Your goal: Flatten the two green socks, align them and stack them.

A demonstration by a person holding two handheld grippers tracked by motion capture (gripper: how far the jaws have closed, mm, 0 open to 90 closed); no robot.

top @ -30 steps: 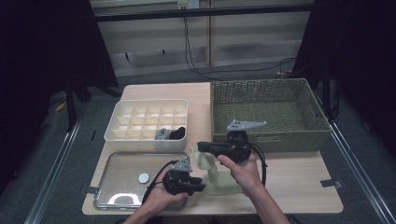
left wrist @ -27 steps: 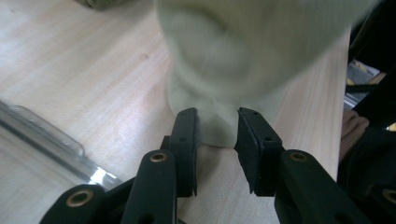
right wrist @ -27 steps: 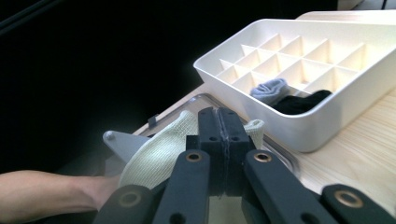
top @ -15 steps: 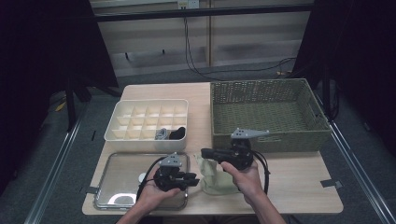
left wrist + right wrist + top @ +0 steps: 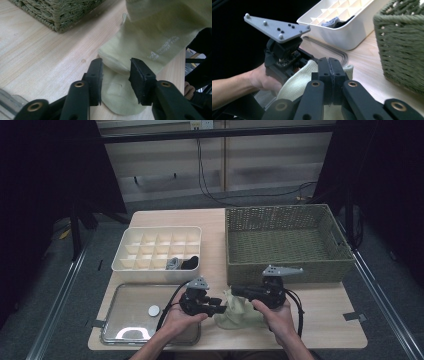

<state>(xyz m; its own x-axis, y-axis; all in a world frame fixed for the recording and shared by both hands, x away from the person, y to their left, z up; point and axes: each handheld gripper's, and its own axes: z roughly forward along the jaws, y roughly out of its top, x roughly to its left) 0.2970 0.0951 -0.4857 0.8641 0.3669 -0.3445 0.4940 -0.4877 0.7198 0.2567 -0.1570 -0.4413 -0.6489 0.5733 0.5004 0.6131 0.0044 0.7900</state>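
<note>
- The pale green sock (image 5: 239, 312) lies on the tabletop (image 5: 320, 320) near its front edge, just in front of the woven basket (image 5: 287, 245) and beside the metal tray (image 5: 130, 312)
- The right claw (image 5: 329, 72) is pressed together on an upper fold of the sock, with the fabric bunched behind the closed jaws; compared with a second ago this hand sits lower and closer to the tabletop, so the lifted cloth has come down with it
- The left claw (image 5: 115, 75) stands apart, and its jaws have just been opening; the toe end of the sock lies flat between and below them, but the pads do not press on it
- Since a half second ago the left hand (image 5: 182, 317) has shifted right, toward the sock
- This reads as a re-grip: the left claw is lining up on the lower layer while the right one keeps hold, probably to fold or roll the sock
- The white divider box (image 5: 157, 247) already holds a grey sock (image 5: 173, 263) and a black sock (image 5: 190, 263) in its front cells, so it looks the likely destination
- Next the left claw needs to close on the toe edge without catching the tabletop
</note>
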